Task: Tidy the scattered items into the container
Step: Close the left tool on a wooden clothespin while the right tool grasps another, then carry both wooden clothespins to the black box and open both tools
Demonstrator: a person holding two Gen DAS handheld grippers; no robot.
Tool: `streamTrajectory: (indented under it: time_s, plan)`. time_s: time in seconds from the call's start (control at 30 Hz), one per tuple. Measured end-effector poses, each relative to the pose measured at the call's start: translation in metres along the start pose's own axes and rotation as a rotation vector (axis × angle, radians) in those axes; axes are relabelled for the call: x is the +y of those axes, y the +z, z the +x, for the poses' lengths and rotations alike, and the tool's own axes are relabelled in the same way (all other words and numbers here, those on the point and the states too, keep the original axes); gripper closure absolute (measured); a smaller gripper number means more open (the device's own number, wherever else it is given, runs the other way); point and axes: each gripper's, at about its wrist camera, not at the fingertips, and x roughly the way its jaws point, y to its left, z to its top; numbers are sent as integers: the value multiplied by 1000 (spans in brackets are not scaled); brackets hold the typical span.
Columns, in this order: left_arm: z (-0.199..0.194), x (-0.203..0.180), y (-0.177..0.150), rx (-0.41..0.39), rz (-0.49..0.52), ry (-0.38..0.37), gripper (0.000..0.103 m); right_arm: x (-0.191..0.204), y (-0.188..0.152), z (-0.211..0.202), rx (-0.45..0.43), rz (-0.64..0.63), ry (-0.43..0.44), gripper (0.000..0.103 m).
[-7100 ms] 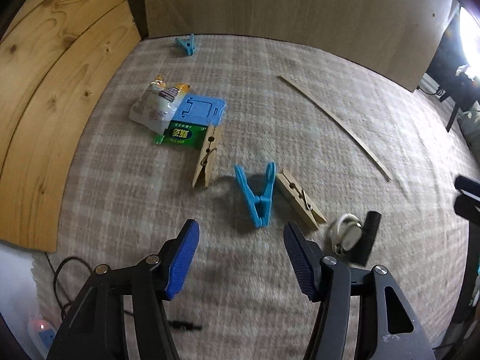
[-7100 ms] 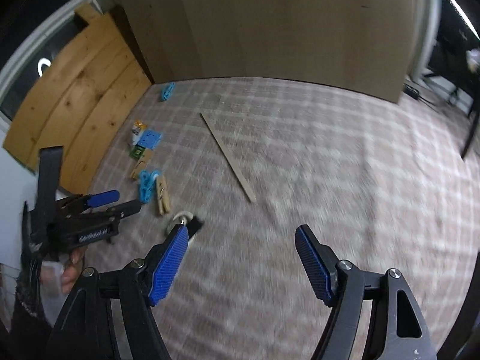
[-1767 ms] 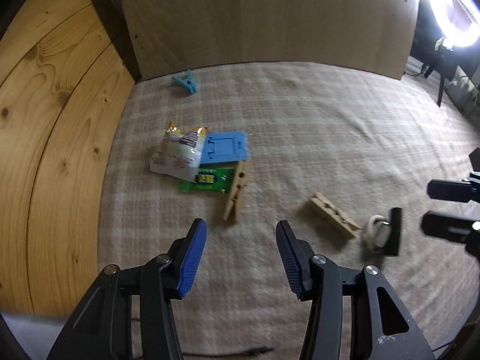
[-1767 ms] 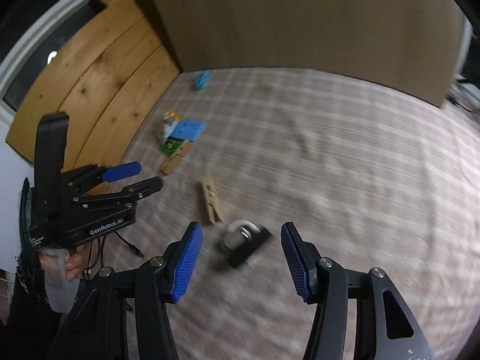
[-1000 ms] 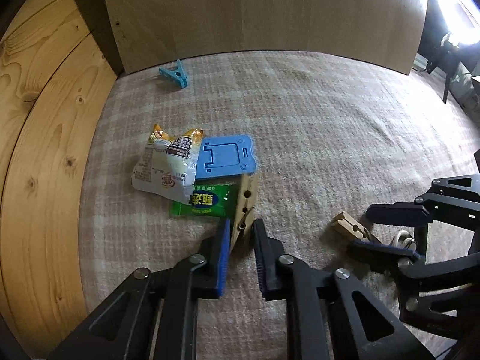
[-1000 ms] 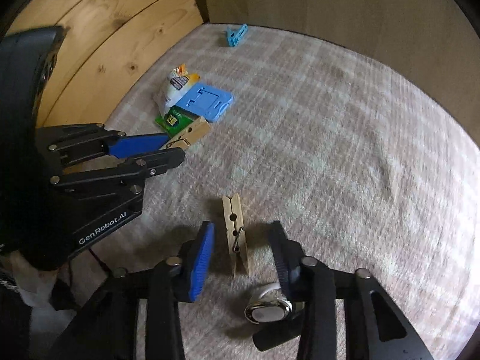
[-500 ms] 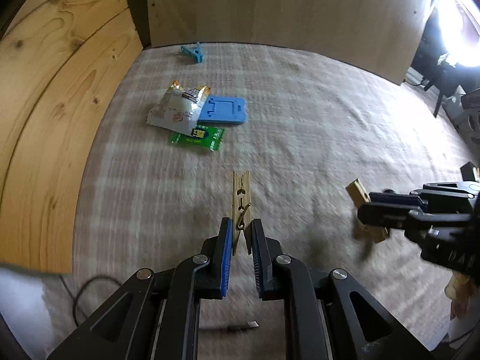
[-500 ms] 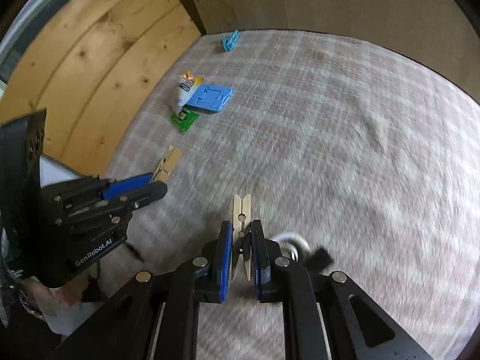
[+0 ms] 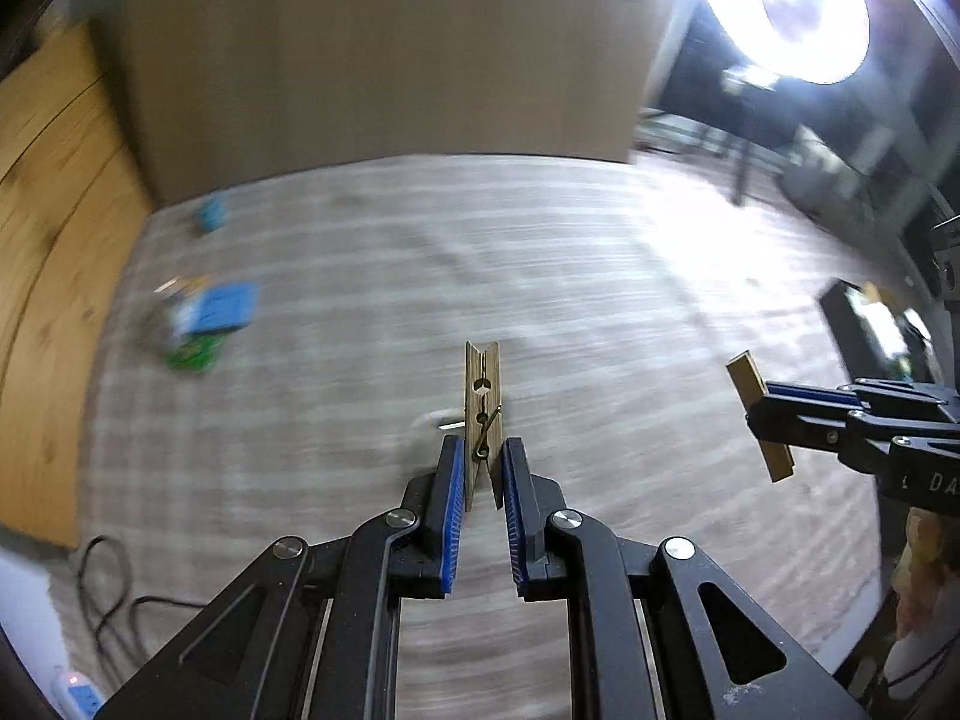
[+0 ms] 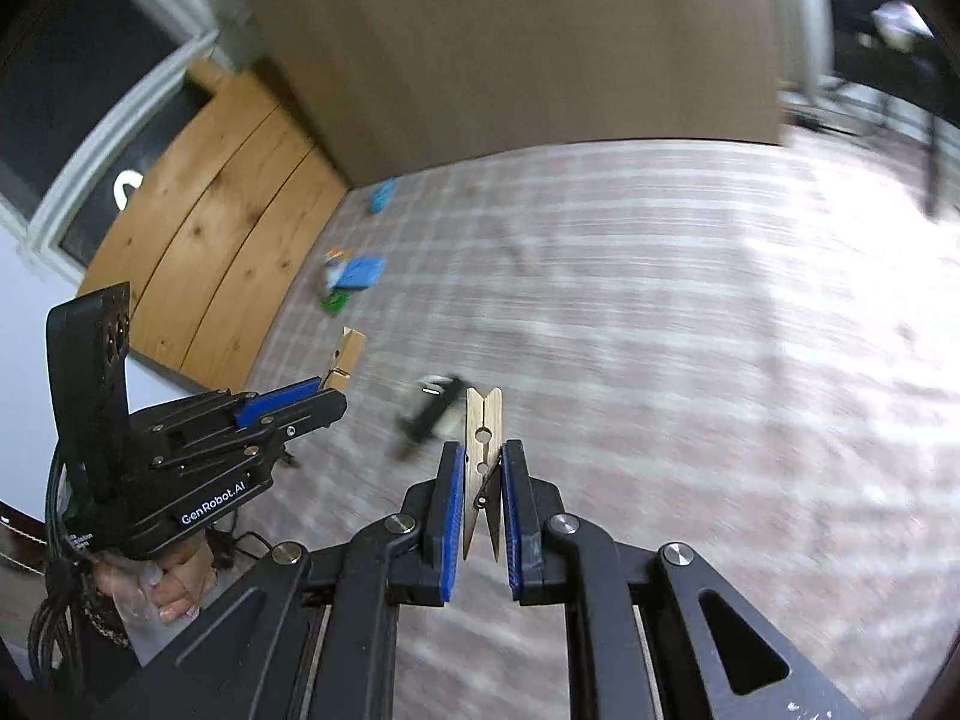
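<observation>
My left gripper [image 9: 483,468] is shut on a wooden clothespin [image 9: 482,396] that sticks forward from its blue pads, held above the checked cloth. My right gripper [image 10: 482,468] is shut on a second wooden clothespin [image 10: 483,438]. In the left wrist view the right gripper [image 9: 774,414] comes in from the right edge with its clothespin [image 9: 759,414]. In the right wrist view the left gripper [image 10: 324,399] sits at the lower left with its clothespin [image 10: 343,363]. A black and white item [image 10: 432,408] lies blurred on the cloth under both. No container can be made out.
A blue flat holder [image 9: 225,306] lies on snack packets [image 9: 189,354] at the left, with a blue clip [image 9: 211,213] near the back board [image 9: 384,60]. Wooden boards [image 9: 42,228] flank the cloth's left side. A cable [image 9: 114,594] trails at lower left. A bright ring light [image 9: 786,6] glares upper right.
Both grippers have risen off the cloth and swung to the right, each carrying its clothespin. The packets and blue holder now sit farther away to the left.
</observation>
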Motion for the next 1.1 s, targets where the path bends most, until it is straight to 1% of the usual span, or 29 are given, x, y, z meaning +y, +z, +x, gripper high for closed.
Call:
streamTrajectory:
  time_s: [0.13,0.2,0.27,0.3,0.37,0.5,0.53,0.67,0.83,0.97,1.1]
  plan:
    - [11,-72,10,0,96,-81,89,-46,-25,-45,-52,83,-44,92]
    - [18,-105,14,10,132,-128,89,-75,-43,-73,-85,139,-74,92]
    - [24,-149,14,24,189,-182,89,-104,-64,-100,-115,201,-103,92]
    - [20,-175,9,30,215,-201,89,-117,-74,-111,-128,228,-118,92]
    - [24,-218,3,46,277,-247,89,-139,-95,-131,-150,279,-150,92]
    - [28,-294,-13,76,385,-328,89,-183,-144,-177,-196,398,-226,92]
    - [28,-310,-17,82,408,-347,89,-195,-158,-189,-208,429,-241,92]
    - [32,-375,-33,122,495,-422,89,-227,-199,-217,-233,530,-293,92]
    - [32,-430,-53,159,572,-489,89,-249,-236,-232,-241,611,-336,92]
    - [37,-456,-66,178,606,-500,89,-252,-245,-234,-245,630,-358,92]
    - [42,-468,-74,194,620,-496,89,-257,-248,-237,-245,635,-365,92]
